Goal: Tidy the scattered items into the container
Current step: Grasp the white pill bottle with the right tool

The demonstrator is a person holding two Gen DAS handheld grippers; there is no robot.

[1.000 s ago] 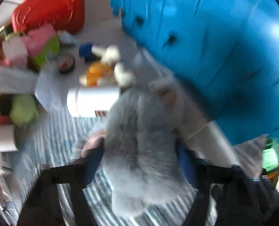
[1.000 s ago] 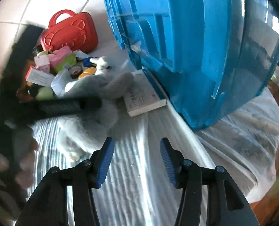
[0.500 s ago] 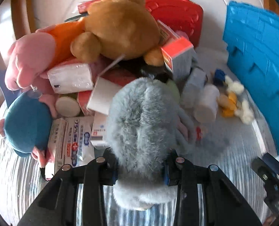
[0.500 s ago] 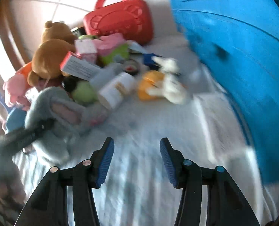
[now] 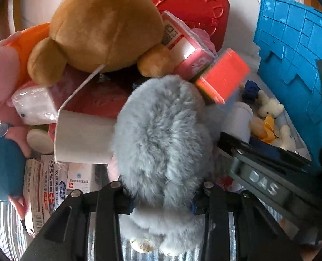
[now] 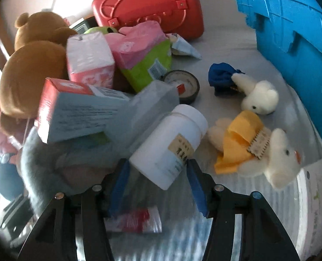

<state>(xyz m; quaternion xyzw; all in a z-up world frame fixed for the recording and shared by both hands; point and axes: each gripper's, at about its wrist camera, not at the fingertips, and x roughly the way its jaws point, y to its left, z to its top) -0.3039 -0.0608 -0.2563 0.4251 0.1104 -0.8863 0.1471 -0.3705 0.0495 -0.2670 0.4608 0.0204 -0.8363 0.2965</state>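
Beside the pile, left claw [image 5: 161,198] clamps grey plush [image 5: 163,134]; right claw [image 6: 158,187], apart, straddles white bottle [image 6: 169,143]: closing is next

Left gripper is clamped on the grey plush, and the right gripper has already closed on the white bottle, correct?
Not quite. The left gripper is clamped on the grey plush, but the right gripper is open: in the right wrist view its jaws stand apart on either side of the white bottle, not closed on it.
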